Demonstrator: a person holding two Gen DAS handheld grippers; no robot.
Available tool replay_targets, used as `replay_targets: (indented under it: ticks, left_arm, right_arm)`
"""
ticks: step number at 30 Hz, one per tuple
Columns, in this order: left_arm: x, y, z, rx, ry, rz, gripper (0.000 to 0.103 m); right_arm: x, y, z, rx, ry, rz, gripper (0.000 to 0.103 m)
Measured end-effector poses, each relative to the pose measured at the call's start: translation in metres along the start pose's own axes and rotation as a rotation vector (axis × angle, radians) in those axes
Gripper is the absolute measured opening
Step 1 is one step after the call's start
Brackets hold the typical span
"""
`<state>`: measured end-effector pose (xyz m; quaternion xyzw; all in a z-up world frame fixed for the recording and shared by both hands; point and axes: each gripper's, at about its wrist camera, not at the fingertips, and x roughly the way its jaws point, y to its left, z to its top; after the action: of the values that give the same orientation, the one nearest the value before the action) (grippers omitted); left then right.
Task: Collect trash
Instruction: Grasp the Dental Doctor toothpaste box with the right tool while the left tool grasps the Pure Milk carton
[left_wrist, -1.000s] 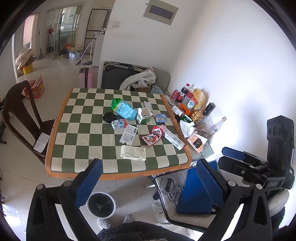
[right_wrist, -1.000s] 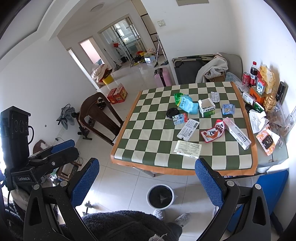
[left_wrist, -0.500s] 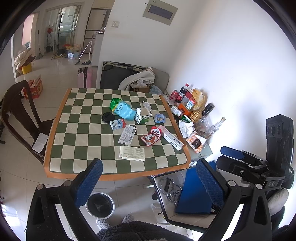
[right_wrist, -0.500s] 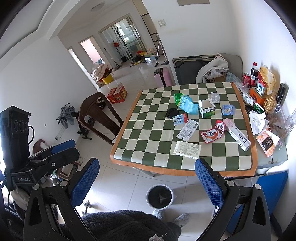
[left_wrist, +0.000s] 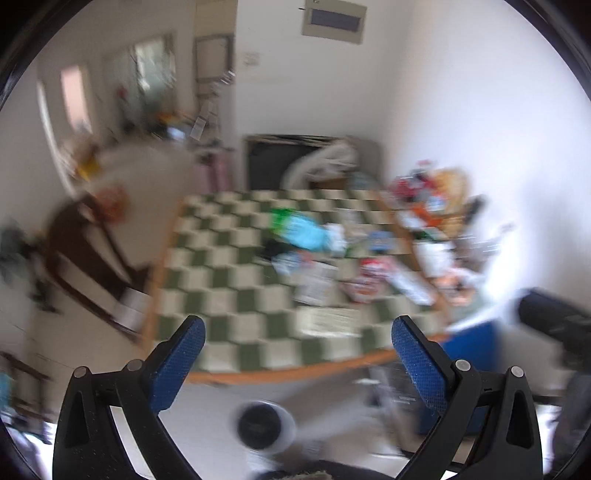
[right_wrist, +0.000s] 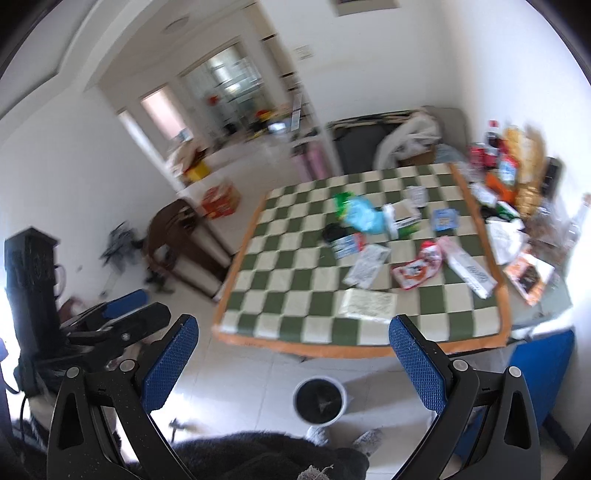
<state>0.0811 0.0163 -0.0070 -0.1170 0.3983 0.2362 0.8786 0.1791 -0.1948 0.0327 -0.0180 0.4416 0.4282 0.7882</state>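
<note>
A green-and-white checkered table (right_wrist: 291, 295) holds scattered trash: a white paper slip (right_wrist: 369, 302) near the front, a red snack wrapper (right_wrist: 415, 271), a long white box (right_wrist: 469, 271), a blue-green bag (right_wrist: 360, 214) and a small open carton (right_wrist: 402, 219). A white bin with a black liner (right_wrist: 320, 398) stands on the floor before the table. My right gripper (right_wrist: 291, 354) is open and empty, short of the table. My left gripper (left_wrist: 299, 354) is open and empty; its view is blurred, showing the table (left_wrist: 229, 295) and bin (left_wrist: 264, 424).
A dark wooden chair (right_wrist: 177, 236) stands left of the table. Bottles and snack packs (right_wrist: 517, 173) crowd a side surface at the right. A blue stool (right_wrist: 539, 373) sits at the table's front right corner. A folded cot with clothes (right_wrist: 388, 144) lies behind.
Both grippers have swung and moved toward the table, which looks larger now. The left wrist view is motion-blurred. Both stay open and empty.
</note>
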Motion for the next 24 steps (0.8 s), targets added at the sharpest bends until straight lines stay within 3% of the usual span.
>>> replay_targets:
  ticks: [2, 5, 8, 11, 17, 24]
  left_arm:
    - [0.029, -0.001, 0.003, 0.018, 0.023, 0.049, 0.103]
    - [0.093, -0.010, 0.011, 0.022, 0.111, 0.051, 0.103]
    - [0.154, -0.022, 0.015, 0.041, 0.198, 0.065, 0.103]
    - [0.216, -0.028, 0.016, 0.053, 0.296, 0.072, 0.103]
    - [0.339, -0.044, 0.022, 0.088, 0.461, 0.195, 0.103]
    - [0.437, -0.068, 0.051, 0.324, 0.479, 0.334, 0.103]
  right_arm:
    - [0.008, -0.010, 0.003, 0.030, -0.032, -0.093, 0.103]
    - [0.032, -0.039, 0.005, 0.087, -0.041, -0.252, 0.103]
    - [0.063, -0.076, 0.009, 0.129, 0.012, -0.318, 0.103]
    - [0.107, -0.123, 0.016, 0.164, 0.097, -0.355, 0.103]
    - [0.215, -0.234, 0.036, 0.215, 0.257, -0.412, 0.103]
    - [0.345, -0.340, 0.068, 0.185, 0.454, -0.498, 0.103]
